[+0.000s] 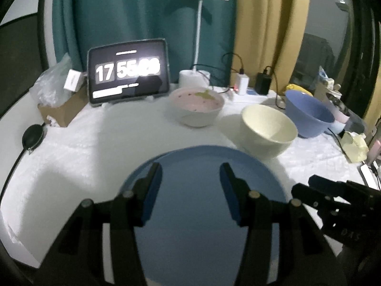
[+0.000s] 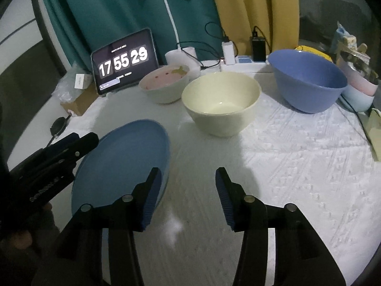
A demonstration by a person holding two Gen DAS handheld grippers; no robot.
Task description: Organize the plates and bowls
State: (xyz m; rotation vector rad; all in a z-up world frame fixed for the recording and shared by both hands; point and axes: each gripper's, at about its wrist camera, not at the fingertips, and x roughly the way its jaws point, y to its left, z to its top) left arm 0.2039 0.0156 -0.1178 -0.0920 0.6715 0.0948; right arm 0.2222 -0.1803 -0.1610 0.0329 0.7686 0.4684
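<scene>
Dim, bluish light; the tablet screen glares, edges bend and darken, the foreground is soft.

- Right gripper, jaws apart, nothing between them, above white table.
- Blue plate near left.
- Cream bowl farther, centre.

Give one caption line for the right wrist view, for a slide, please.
Open right gripper above the table, beside a blue plate, facing cream, pink and blue bowls.
</scene>
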